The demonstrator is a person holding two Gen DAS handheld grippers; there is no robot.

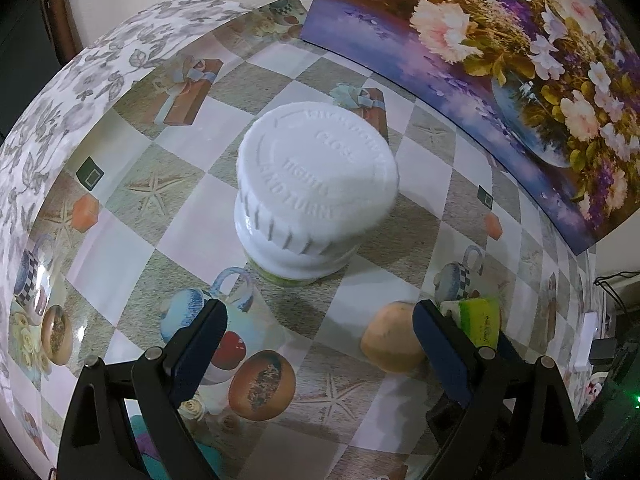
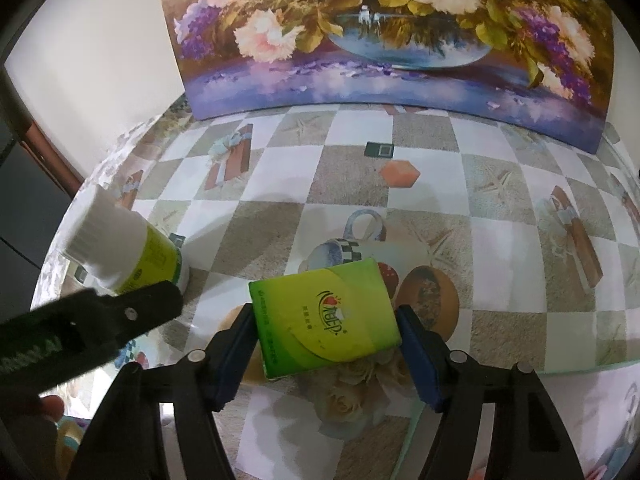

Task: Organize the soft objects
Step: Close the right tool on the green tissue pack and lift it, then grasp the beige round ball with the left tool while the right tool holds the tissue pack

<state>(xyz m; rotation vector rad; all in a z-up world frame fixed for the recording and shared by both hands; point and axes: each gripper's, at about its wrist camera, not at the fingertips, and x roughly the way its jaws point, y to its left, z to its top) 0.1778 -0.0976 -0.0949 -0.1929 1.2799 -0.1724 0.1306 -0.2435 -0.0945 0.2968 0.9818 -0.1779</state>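
Blue pads of the right gripper (image 2: 326, 344) flank a green tissue pack (image 2: 326, 318) on the table (image 2: 500, 264); both pads seem to touch its sides, though real pressure is hard to judge. Left of the pack stands a white-capped bottle (image 2: 128, 252), its base partly hidden by the left gripper (image 1: 320, 330), whose jaws stand wide apart and empty. Beside the pack, a brown rounded object (image 1: 390, 338) is half covered by a finger.

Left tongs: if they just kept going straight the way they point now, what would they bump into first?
Most likely the white-capped bottle, which stands right ahead of the open left tongs. Only patterned tablecloth shows between them. The tongs point steeply down, so they could meet the cloth just short of the bottle; depth is unclear.
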